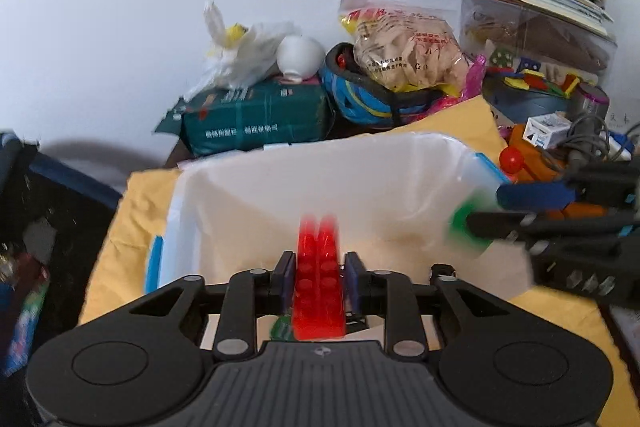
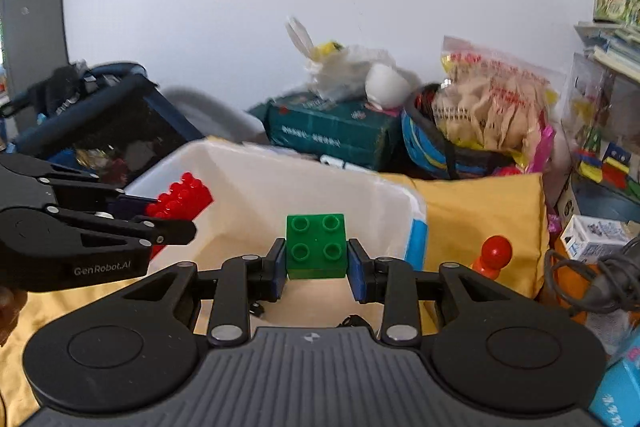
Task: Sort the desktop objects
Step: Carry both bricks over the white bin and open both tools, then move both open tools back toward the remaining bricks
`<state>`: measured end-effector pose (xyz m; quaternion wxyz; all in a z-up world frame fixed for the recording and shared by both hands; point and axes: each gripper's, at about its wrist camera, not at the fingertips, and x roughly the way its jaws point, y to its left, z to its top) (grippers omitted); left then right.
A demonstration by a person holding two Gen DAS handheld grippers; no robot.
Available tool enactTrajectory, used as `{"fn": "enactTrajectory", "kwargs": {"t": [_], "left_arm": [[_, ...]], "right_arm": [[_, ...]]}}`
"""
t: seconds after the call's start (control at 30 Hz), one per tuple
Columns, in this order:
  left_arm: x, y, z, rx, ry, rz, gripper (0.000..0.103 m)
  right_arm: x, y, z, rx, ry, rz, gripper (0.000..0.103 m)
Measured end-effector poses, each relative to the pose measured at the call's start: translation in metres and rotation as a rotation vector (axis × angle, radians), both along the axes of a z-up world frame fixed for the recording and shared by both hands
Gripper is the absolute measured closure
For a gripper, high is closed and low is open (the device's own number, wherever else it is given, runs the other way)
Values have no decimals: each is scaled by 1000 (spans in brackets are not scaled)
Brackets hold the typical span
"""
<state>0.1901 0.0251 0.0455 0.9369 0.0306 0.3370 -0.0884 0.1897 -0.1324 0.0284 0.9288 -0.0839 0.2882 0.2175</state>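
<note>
Left wrist view: left tongs (image 1: 318,277) pinch a long red brick (image 1: 319,279) between the blue pads, studs up. Its long axis runs straight ahead along the fingers, far end pointing into the white bin (image 1: 320,195), near end toward the camera. The brick hangs over the bin's near edge. The bin sits on a yellow cloth (image 1: 120,227) on the desk; the part of its inside that shows holds nothing, floor pale. Right tongs (image 1: 484,217) come in from the right, side on, gripping a green brick (image 1: 466,223) at the bin's right rim, blurred. Behind the bin: a green package (image 1: 256,119), a white plastic bag (image 1: 244,51) on top of it, a snack bag (image 1: 404,55) sitting in a blue basket (image 1: 360,99), and a red ball toy (image 1: 511,160) at right.

Right wrist view: right tongs (image 2: 316,263) pinch the square green brick (image 2: 316,247), four studs facing the camera, no clear long axis, held above the bin (image 2: 280,179) near its front edge. Left tongs (image 2: 172,219) enter from the left holding the red brick (image 2: 180,197), long axis pointing right and slightly up, over the bin's left wall. Yellow cloth (image 2: 480,211) lies right of the bin, with the red ball toy (image 2: 494,253) on it. Snack bag (image 2: 492,107) sits in the blue basket (image 2: 424,143) beyond.
</note>
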Motion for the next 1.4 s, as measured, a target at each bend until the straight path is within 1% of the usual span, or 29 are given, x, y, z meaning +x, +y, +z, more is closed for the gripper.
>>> {"fn": "enactTrajectory", "kwargs": {"t": [0.03,0.1,0.17,0.2,0.23,0.27,0.3,0.37,0.43,0.53,0.6,0.63,0.7,0.8,0.87,0.9,0.93,1.0,1.07,1.1,1.13,1.17,1.27,1.33,1.37,1.4], "left_arm": [[-5,2,2,-23,-13,-7,59],[-20,5,9,-27,-50,-20,52],[-39,6,17,-9,-92,-28,52],[-50,8,21,-14,-107,-32,49],[-61,9,23,-25,-119,-36,43],[-75,11,23,-35,-123,-44,41],[-87,13,21,-41,-123,-48,38],[-111,16,10,-41,-93,-43,37],[-135,17,-7,-35,-36,-47,37],[-171,17,-40,-8,53,-44,37],[-190,15,-56,3,105,-67,37],[-201,12,-64,21,135,-85,37],[-216,7,-73,41,172,-125,37],[-235,-4,-83,72,195,-188,38],[-240,-14,-87,88,208,-244,40],[-243,-18,-89,101,213,-261,42],[-245,-22,-91,114,211,-272,43],[-244,-26,-93,112,218,-274,44],[-241,-26,-97,90,248,-259,45],[-239,-26,-99,84,271,-252,46],[-238,-26,-100,84,285,-244,46],[-238,-26,-101,80,286,-237,46],[-235,-23,-99,26,294,-216,46],[-232,-18,-97,-9,297,-180,46],[-230,-15,-98,-22,301,-159,48],[-227,-12,-98,-31,310,-136,55]], "right_arm": [[3,2,-5,-11,11,-3,64],[1,0,-9,-1,25,-9,64],[-8,-4,-8,17,12,3,64],[-13,-6,-7,18,1,10,63],[-20,-8,-6,18,-10,17,59],[-28,-10,-5,19,-20,26,54],[-34,-12,-5,17,-25,34,52],[-52,-19,-9,14,-18,49,51],[-67,-23,-18,4,16,76,51],[-92,-32,-39,5,122,82,51],[-107,-37,-55,4,190,90,53],[-116,-39,-63,-16,213,90,53],[-131,-39,-75,-72,227,106,53],[-154,-42,-89,-146,244,120,53],[-167,-48,-94,-155,262,123,53],[-172,-50,-96,-158,270,129,53],[-177,-51,-97,-170,278,137,53],[-185,-55,-100,-192,285,145,53],[-193,-58,-105,-201,306,146,55],[-194,-60,-107,-203,321,144,58],[-197,-60,-109,-205,329,141,62],[-198,-61,-109,-205,332,139,64],[-202,-63,-106,-197,308,132,65],[-202,-64,-104,-195,300,127,65],[-201,-65,-103,-187,296,121,65],[-200,-67,-102,-178,294,113,65]]}}
